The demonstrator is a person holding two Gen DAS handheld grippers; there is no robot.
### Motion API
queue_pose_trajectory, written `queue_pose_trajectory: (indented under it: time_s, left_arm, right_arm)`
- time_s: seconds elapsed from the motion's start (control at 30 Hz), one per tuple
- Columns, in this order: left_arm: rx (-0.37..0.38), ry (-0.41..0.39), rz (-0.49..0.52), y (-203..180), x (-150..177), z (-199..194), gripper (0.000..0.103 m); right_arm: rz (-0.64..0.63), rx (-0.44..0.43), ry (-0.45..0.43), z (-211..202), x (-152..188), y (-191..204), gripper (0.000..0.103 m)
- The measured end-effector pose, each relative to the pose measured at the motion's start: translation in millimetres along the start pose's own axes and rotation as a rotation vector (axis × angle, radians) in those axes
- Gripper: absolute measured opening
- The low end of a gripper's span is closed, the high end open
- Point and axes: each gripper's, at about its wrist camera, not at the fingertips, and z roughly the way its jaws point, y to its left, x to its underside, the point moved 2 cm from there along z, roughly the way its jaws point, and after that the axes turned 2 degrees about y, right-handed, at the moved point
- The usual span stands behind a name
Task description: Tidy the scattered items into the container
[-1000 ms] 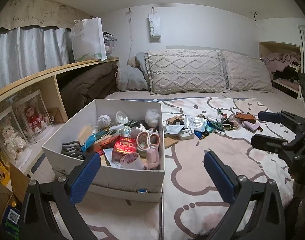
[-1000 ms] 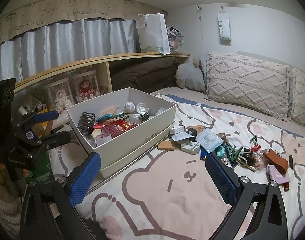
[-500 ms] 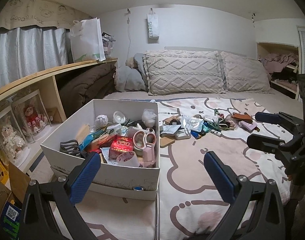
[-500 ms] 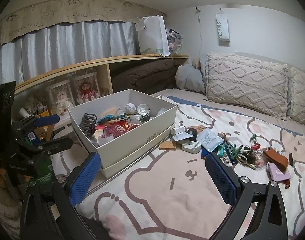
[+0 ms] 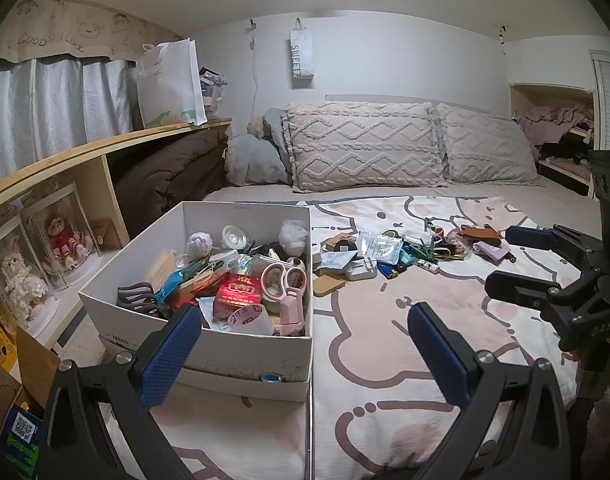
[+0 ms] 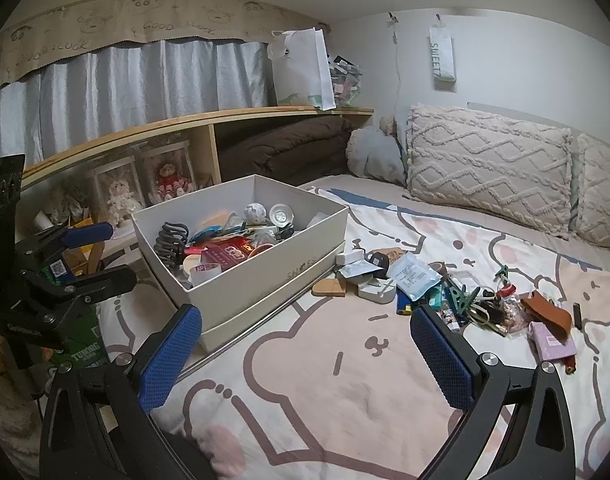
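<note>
Hovering above a bed (image 5: pixel 445 312) spread with a pink-and-white cartoon-print cover, two handheld black grippers with blue-padded fingers hang empty, their jaws spread wide. The left gripper (image 5: pixel 305 356) sits over the near corner of an open white cardboard shoe box (image 5: pixel 241 360) that stands on the cover; the right gripper (image 6: pixel 305 360) is over bare bedding between that box and a loose scatter of small items (image 6: pixel 445 292). Each tool shows at the edge of the other's view.

The box is already well filled: a dark grey claw hair clip (image 5: pixel 135 298), a red printed packet (image 5: pixel 237 294), pink-handled scissors (image 5: pixel 287 292), a roll of white printed tape (image 5: pixel 247 318) and a crumpled white ball (image 5: pixel 199 242) lie heaped inside. Still out on the cover, just beside the box's right wall, are a flat tan wooden piece (image 6: pixel 330 289), a white rectangular case (image 6: pixel 379 292) and a pale blue foil sachet (image 6: pixel 413 278). Farther right lie a green clip (image 6: pixel 463 300), a brown leather pouch (image 6: pixel 547 314) and a small lilac box (image 6: pixel 551 342). Two cream knitted-pattern pillows (image 5: pixel 365 146) rest at the head of the bed. A wooden shelf (image 6: pixel 193 122) along the wall holds a white paper bag (image 6: pixel 301 68).
</note>
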Motion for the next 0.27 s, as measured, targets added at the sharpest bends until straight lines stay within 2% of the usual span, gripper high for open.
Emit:
queue_pose_trajectory:
  time_s: [0.27]
  left_arm:
    - [0.004, 0.009, 0.001, -2.0, 2.3, 1.5, 0.103]
  right_arm:
    - [0.002, 0.001, 0.003, -0.1, 0.9, -0.9, 0.103]
